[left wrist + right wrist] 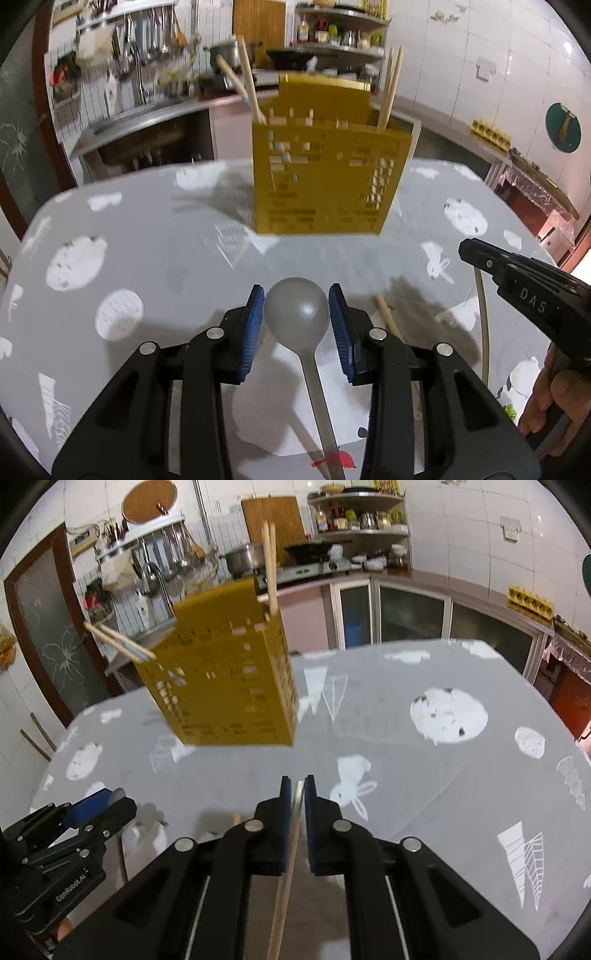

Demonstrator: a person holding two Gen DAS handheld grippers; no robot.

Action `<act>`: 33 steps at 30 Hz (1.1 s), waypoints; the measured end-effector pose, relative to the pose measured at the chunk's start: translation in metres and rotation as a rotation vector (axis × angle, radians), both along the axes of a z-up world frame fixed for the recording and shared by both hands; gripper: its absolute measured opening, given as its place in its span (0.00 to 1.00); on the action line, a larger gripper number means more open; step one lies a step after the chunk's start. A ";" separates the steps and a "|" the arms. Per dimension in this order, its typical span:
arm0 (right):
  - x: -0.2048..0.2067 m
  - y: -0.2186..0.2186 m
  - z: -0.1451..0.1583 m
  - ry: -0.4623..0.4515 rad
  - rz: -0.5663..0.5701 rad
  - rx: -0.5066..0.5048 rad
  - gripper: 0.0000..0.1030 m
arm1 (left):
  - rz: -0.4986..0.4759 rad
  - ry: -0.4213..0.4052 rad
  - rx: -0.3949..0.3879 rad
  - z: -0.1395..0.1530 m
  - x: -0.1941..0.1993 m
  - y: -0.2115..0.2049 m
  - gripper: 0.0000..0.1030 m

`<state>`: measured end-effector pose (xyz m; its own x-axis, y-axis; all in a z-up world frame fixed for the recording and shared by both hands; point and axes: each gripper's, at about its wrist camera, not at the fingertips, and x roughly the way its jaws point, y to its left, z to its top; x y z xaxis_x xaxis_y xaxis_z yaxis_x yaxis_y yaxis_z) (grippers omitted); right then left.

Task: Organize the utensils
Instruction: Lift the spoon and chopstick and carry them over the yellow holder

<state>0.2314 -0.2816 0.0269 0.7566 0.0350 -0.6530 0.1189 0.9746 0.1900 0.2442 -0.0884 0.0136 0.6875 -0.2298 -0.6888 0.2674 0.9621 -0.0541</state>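
While both tongs hung over the table (147, 240):
Left tongs (296, 301): pinched the grey spoon (297, 310).
Right tongs (297, 788): pinched a wooden stick (288, 867).
Yellow holder (325, 177): held chopsticks (251, 88).

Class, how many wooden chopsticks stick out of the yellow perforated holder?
4 wooden chopsticks: two lean at the yellow perforated plastic holder's left end, two stand at its right end. Others may hide inside.

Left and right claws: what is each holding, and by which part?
Left claw grips a grey spoon by its bowl. Right claw pinches a wooden chopstick near one end.
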 end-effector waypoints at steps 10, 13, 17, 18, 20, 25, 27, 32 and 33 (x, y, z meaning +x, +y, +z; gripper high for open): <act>-0.013 0.001 0.041 -0.155 -0.022 -0.028 0.05 | -0.007 -0.151 -0.011 0.035 -0.014 0.010 0.34; -0.016 0.002 0.049 -0.193 -0.032 -0.041 0.05 | -0.005 -0.184 -0.017 0.041 -0.016 0.013 0.34; -0.017 0.001 0.054 -0.212 -0.035 -0.053 0.05 | -0.011 -0.209 -0.017 0.047 -0.017 0.015 0.34; -0.016 0.001 0.053 -0.209 -0.035 -0.053 0.05 | -0.012 -0.209 -0.018 0.046 -0.017 0.016 0.34; -0.012 0.001 0.050 -0.191 -0.031 -0.054 0.05 | -0.013 -0.204 -0.025 0.046 -0.015 0.018 0.34; 0.003 -0.002 0.026 -0.115 -0.022 -0.026 0.06 | -0.011 -0.192 -0.027 0.043 -0.011 0.022 0.34; 0.009 -0.001 0.017 -0.083 -0.026 -0.035 0.07 | -0.011 -0.183 -0.020 0.041 -0.006 0.023 0.34; 0.035 -0.003 -0.018 0.039 -0.027 -0.049 0.32 | -0.002 -0.145 -0.033 0.036 0.012 0.028 0.34; 0.039 -0.003 -0.024 0.053 -0.027 -0.050 0.38 | 0.001 -0.137 -0.035 0.035 0.016 0.029 0.34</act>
